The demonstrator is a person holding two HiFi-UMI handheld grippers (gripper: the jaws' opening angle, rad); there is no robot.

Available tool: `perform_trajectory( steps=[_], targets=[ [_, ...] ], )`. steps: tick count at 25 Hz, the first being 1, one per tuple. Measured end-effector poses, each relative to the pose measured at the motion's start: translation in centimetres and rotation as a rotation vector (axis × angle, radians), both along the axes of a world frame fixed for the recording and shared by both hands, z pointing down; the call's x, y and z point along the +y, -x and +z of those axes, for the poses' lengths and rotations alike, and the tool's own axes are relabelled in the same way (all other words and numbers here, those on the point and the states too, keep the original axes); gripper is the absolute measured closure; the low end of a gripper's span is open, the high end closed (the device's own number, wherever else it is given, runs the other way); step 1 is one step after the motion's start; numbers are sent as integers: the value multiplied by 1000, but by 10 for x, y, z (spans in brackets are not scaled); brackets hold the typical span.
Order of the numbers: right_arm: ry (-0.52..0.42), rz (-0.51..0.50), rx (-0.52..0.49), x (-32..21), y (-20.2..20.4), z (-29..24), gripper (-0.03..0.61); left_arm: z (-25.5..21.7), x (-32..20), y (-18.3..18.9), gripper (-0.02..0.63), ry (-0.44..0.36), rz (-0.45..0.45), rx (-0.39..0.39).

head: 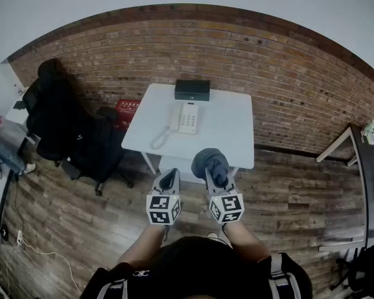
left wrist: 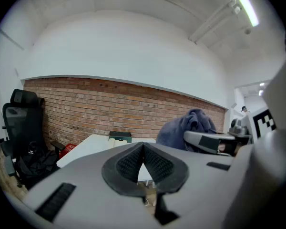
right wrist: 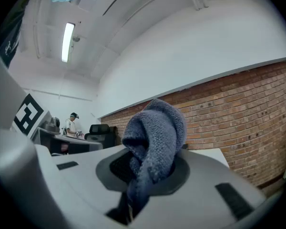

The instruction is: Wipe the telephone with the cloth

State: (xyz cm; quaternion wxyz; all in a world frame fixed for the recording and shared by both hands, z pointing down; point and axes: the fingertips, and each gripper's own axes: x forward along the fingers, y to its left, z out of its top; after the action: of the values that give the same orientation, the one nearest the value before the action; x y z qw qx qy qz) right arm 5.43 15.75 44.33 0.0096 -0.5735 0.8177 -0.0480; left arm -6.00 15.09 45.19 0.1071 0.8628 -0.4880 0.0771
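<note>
Cream plastic, boxy and keypad-faced: the corded telephone [head: 187, 118] lies on the white rectangular table [head: 227, 136], well ahead of the left gripper [head: 169, 180] and right gripper [head: 216, 178] in the head view. Left gripper view now: ribbed black pads [left wrist: 128, 163] pressed tip to tip, nothing between. Right gripper view: jaws pinch the blue-grey knitted cloth [right wrist: 155, 132], bunched and lumpy above them.
</note>
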Motion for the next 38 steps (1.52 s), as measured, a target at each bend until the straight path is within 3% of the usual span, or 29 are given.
perform_trajectory(
  steps=[17,29,38],
  targets=[
    [31,-46,-8,-7,-47,13,540,-2,-3,-54,618,-13,-19,-25],
    [18,-168,33,-15,-96,21,540,5,-14,-123,618,-11,-49,-1],
    [20,-148,28,-20,-122,26,540,9,-15,-138,618,-9,-64,-2]
  ],
)
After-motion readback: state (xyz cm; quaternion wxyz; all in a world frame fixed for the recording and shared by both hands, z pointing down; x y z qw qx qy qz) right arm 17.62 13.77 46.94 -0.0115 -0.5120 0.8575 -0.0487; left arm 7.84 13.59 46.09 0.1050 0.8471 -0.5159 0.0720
